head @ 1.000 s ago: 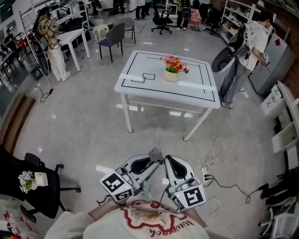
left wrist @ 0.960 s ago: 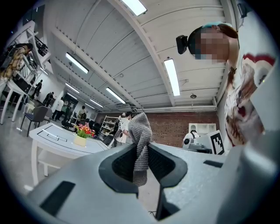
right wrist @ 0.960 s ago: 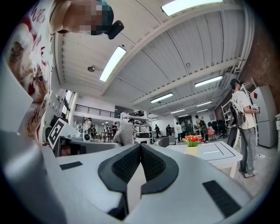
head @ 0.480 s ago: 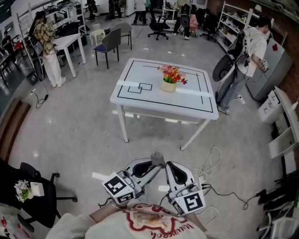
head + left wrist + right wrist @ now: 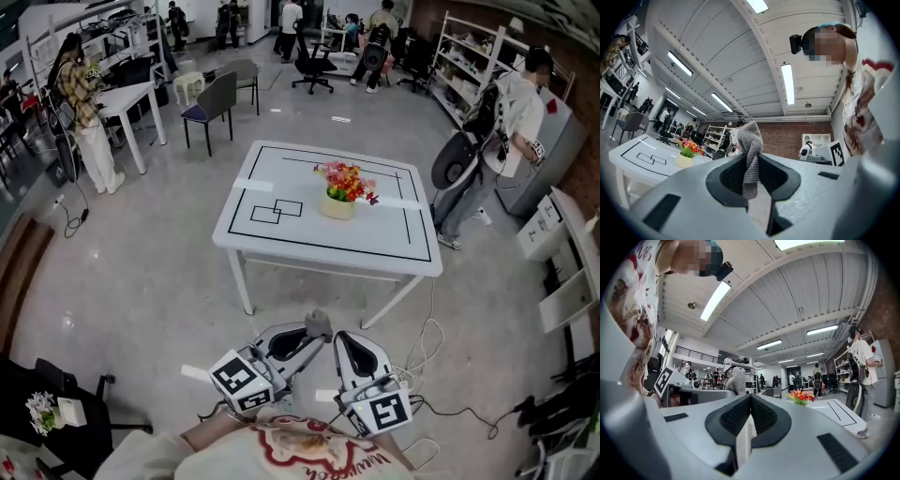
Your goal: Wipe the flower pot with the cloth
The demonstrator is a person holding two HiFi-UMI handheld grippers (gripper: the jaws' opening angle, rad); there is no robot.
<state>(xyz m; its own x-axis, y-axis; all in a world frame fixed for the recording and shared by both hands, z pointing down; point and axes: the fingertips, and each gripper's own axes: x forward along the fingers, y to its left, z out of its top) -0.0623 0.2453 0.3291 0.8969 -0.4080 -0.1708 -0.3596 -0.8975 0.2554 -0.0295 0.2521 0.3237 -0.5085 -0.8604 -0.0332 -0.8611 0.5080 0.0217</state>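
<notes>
Approach: left gripper (image 5: 751, 164) fingers grip the grey knitted cloth (image 5: 751, 136), right gripper (image 5: 750, 404) fingers clenched empty. The flower pot (image 5: 337, 207) on the table (image 5: 281, 239) stands well apart, so closing in likely comes next.

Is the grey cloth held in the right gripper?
No, the cloth is pinched in the left gripper, while the right gripper is shut with nothing between its fingers.
</notes>
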